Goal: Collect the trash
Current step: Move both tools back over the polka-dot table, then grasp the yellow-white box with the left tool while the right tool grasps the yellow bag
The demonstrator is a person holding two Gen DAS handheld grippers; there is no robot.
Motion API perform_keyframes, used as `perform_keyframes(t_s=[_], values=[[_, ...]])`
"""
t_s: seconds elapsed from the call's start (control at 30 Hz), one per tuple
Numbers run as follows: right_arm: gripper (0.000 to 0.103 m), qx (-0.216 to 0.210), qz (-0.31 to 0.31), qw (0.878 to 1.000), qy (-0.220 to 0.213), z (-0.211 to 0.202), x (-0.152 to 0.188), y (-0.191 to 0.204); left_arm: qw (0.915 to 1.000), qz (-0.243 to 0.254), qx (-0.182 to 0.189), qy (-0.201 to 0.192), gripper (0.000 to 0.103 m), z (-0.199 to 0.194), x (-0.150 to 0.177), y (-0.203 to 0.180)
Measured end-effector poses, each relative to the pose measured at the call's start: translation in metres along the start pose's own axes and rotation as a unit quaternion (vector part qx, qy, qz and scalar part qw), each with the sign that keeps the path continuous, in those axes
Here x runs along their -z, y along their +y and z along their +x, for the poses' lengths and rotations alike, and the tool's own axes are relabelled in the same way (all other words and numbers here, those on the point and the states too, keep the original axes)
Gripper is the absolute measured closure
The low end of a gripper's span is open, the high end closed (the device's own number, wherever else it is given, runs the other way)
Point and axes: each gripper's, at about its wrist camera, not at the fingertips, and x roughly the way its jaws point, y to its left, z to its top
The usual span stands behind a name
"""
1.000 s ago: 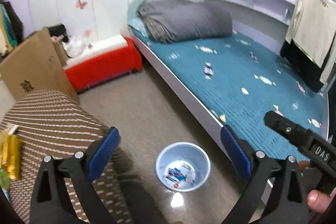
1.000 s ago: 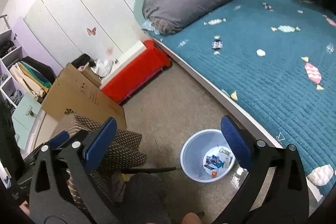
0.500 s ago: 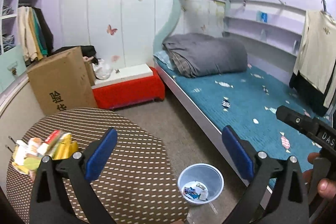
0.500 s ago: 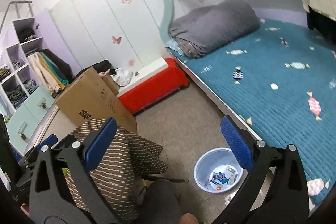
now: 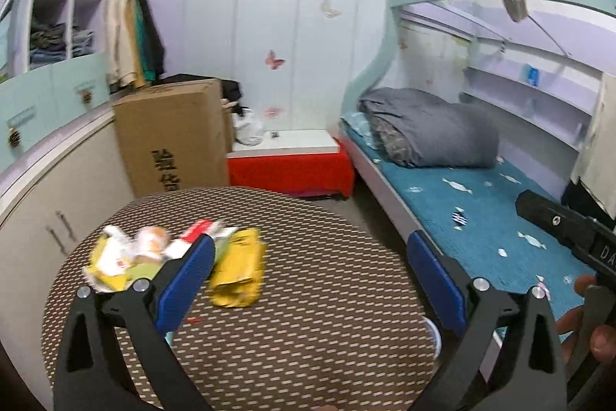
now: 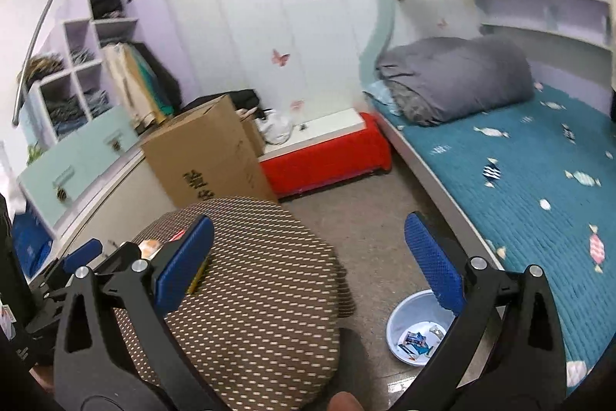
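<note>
A heap of wrappers (image 5: 131,257) lies on the round brown patterned table (image 5: 308,334), with a yellow packet (image 5: 238,268) at its right side. My left gripper (image 5: 308,280) hovers open above the table, its left finger overlapping the heap; nothing is held. In the right wrist view my right gripper (image 6: 308,257) is open and empty, above the table's right edge (image 6: 269,295). A pale blue bin (image 6: 415,330) with several wrappers inside stands on the floor between table and bed. Only its rim (image 5: 433,332) peeks out in the left wrist view.
A cardboard box (image 5: 173,141) stands behind the table by a low cabinet (image 5: 46,203). A red bench (image 5: 288,168) sits against the white wardrobe. The teal bed (image 6: 539,199) with a grey duvet (image 6: 454,79) runs along the right. A hand (image 5: 589,318) holds the other gripper's handle.
Both views have tilted up and away from the floor bin. The left gripper has come over the table toward the wrapper heap. Both grippers stay open.
</note>
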Motion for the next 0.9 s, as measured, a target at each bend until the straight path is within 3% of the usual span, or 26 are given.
perform_keyframes(t_s=[0.43,0.63,0.9], values=[[0.006,-0.03,-0.055,0.995,0.072,0.055,0.036,0.072,0.9946,-0.063,-0.06,0.057,0.005,0.018,0.053,0.123],[0.006,-0.061,-0.077,0.985,0.142,0.114,0.06,0.102,0.9873,-0.088,-0.103,0.083,0.005,0.032,0.076,0.173],[0.006,-0.085,-0.078,0.972,0.203,0.192,0.079,0.141,0.9802,-0.101,-0.147,0.085,0.005,0.045,0.075,0.221]])
